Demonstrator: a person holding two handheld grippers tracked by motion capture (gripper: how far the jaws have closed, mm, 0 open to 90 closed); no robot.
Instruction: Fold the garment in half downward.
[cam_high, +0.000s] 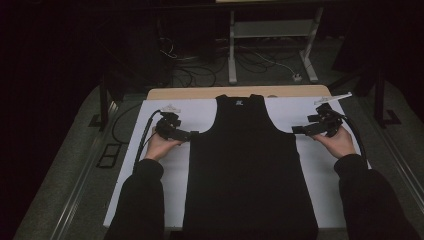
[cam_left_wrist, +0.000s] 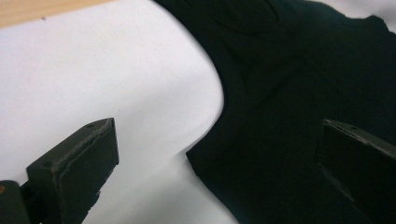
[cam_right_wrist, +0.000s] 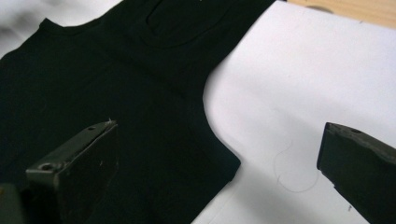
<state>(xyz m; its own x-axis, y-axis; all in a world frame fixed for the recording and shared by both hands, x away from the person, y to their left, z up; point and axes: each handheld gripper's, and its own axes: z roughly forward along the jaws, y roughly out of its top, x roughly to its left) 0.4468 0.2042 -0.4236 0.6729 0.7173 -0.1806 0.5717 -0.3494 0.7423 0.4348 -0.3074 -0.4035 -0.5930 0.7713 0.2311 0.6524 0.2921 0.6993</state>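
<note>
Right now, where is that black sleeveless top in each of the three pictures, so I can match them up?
High view: the black tank top lies flat down the middle of the white sheet.
Left gripper view: it fills the right and upper part, with its underarm corner near the middle.
Right gripper view: it fills the left and upper part.
Shared landmark: the curved armhole edge against the white sheet.
</note>
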